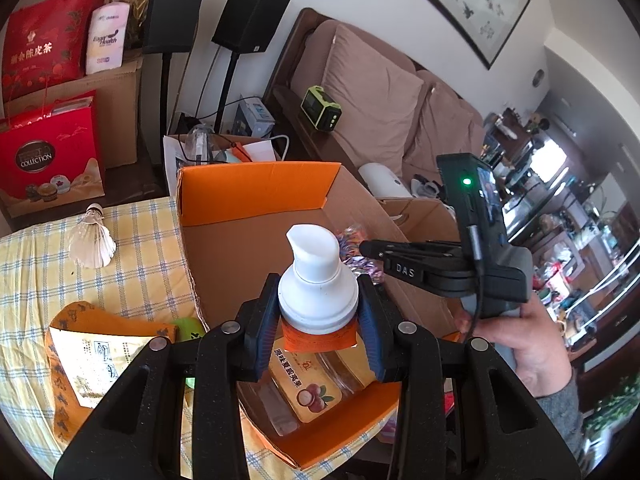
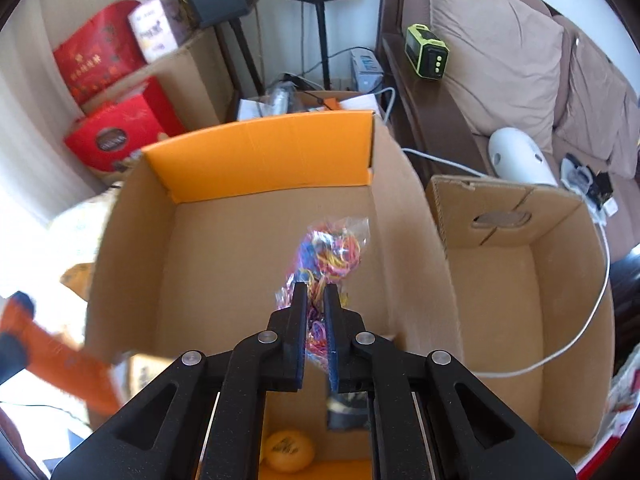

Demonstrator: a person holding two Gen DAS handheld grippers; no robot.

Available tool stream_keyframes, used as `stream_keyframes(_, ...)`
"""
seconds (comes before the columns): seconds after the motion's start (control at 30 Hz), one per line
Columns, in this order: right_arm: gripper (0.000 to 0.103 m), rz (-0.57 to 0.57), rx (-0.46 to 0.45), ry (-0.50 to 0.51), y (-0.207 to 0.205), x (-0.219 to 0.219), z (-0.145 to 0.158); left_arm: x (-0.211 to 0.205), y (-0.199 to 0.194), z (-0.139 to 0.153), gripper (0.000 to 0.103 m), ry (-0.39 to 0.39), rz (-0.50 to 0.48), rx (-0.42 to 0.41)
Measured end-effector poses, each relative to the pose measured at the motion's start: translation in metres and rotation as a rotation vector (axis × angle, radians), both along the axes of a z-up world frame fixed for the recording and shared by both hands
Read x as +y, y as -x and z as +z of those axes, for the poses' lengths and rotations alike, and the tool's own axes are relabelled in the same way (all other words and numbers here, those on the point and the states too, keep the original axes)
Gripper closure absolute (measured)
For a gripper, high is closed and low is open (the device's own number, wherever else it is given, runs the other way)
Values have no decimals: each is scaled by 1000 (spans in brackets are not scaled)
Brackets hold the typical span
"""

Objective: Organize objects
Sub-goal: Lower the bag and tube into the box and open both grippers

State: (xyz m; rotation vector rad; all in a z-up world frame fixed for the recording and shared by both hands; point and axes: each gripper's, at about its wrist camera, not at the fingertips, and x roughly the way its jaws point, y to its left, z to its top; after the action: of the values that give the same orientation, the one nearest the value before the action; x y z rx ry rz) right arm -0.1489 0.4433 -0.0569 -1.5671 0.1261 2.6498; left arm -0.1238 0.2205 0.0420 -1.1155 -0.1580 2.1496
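Two claws are busy over the orange-lined cardboard box [image 2: 256, 160] that stands on the checked desk [image 1: 132, 264]. The left claw [image 1: 318, 312] is closed partway on the white collar of a pump bottle [image 1: 318, 280], which is held upright above the near end of the box. The right claw [image 2: 316, 300] is pinched almost fully shut on a clear bag of coloured rubber bands [image 2: 332, 252], which is kept above the box floor. Only thin plastic is gripped there, so the bag could slip out or tear if it is swung quickly. The bottle is held only at its smooth collar, so it could tip or slide down. A collision between the two claws is also possible, since they are near each other.
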Motion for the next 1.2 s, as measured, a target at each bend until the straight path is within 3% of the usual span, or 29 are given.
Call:
stream_keyframes(0.2,87,-12,4,-149,2,-4,-7,8,1,-2,68,-5,-15,-19)
stream_keyframes(0.43,76,-36,91,-6,-33,12,18,39,1,-4,68,-7,-72,-52)
stream_keyframes(0.63,69,-84,191,45,-67,23,48,80,4,-20,68,24,-119,-108)
stream_keyframes(0.77,68,-90,205,56,-83,29,57,102,-2,-31,68,44,-151,-125)
stream_keyframes(0.97,67,-130,191,109,-102,48,52,125,-10,-51,68,134,-198,-164)
stream_keyframes(1.2,66,-177,221,74,-113,57,52,140,-15,-75,68,225,-222,-238)
